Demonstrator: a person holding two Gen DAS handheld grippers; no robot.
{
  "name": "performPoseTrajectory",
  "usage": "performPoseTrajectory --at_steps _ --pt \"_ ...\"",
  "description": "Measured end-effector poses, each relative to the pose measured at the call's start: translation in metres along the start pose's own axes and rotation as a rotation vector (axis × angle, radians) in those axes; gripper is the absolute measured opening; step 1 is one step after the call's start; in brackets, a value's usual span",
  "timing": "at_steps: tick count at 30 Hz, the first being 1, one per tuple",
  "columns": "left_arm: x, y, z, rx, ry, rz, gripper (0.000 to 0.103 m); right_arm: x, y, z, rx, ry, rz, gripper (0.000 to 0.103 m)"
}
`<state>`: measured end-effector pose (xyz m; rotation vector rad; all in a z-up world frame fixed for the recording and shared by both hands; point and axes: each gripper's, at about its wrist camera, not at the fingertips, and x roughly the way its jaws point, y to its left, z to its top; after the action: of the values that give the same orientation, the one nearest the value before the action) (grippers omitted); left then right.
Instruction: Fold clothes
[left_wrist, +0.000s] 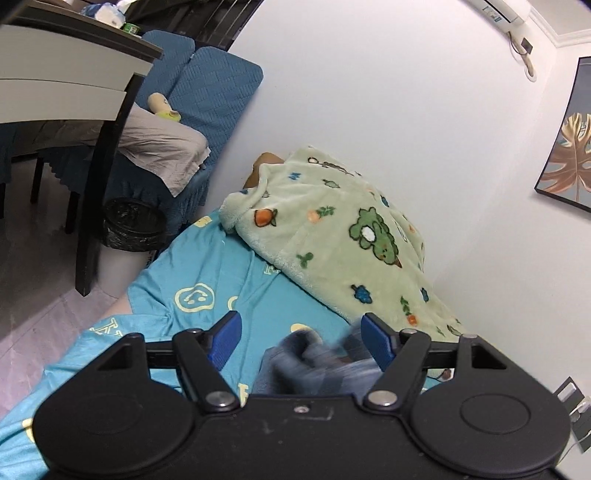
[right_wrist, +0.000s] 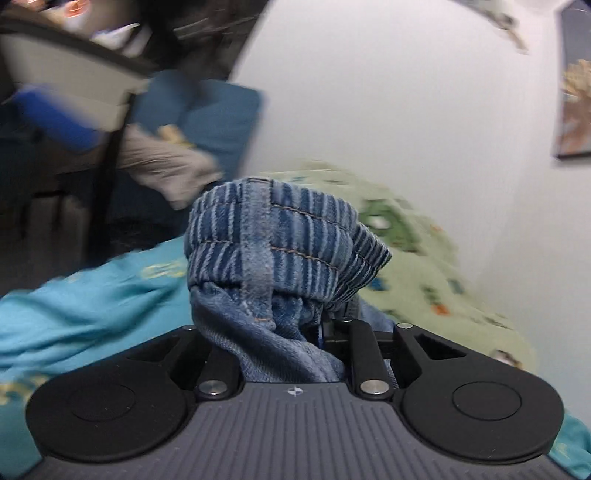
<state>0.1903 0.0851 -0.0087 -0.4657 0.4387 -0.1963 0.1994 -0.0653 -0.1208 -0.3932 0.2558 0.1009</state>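
- The right gripper (right_wrist: 325, 325) is pinched tight on a bunched pair of blue jeans (right_wrist: 280, 240); the ribbed elastic waistband rises in a mound straight ahead of it, and loose denim spills back over the gripper's body.
- The left gripper (left_wrist: 299, 332) stands spread, its blue fingers (left_wrist: 225, 334) well apart and pressing on nothing; a blurred fold of the denim lies between them, nearer the right-hand finger.
- Beneath both grippers stretches a turquoise sheet (left_wrist: 207, 273) printed with pale yellow smiley faces.
- Ahead and to the right of the left gripper, a pale green fleece blanket (left_wrist: 332, 236) with cartoon animals is heaped against the white wall (left_wrist: 388, 92).
- Ahead to the left stand a dark-legged table (left_wrist: 74, 74), a black waste bin (left_wrist: 133, 225) and blue-covered chairs (left_wrist: 214, 85).
- The right wrist view is smeared by motion blur away from the jeans.
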Motion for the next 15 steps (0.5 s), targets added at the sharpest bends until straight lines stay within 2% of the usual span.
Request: performPoseTrajectory --at_steps 3,6,7,8,10,15 --pt "0.009 0.001 -0.006 0.034 0.04 -0.008 0.069 0.015 0.019 -0.026 -0.052 0.113 0.08 0.022" --pt "0.02 -0.005 -0.013 0.082 0.077 -0.015 0.069 0.011 0.015 -0.027 -0.056 0.102 0.08 0.033" --pt "0.024 -0.008 -0.016 0.099 0.088 -0.021 0.069 0.011 0.011 -0.025 -0.047 0.114 0.084 0.042" --pt "0.028 -0.011 -0.018 0.116 0.099 -0.026 0.069 0.01 0.008 -0.025 -0.043 0.131 0.088 0.057" --pt "0.036 -0.019 -0.023 0.163 0.121 -0.041 0.069 0.004 -0.002 -0.029 -0.022 0.157 0.115 0.067" --pt "0.052 -0.039 -0.038 0.284 0.141 -0.058 0.068 -0.014 -0.03 -0.033 0.024 0.227 0.249 0.074"
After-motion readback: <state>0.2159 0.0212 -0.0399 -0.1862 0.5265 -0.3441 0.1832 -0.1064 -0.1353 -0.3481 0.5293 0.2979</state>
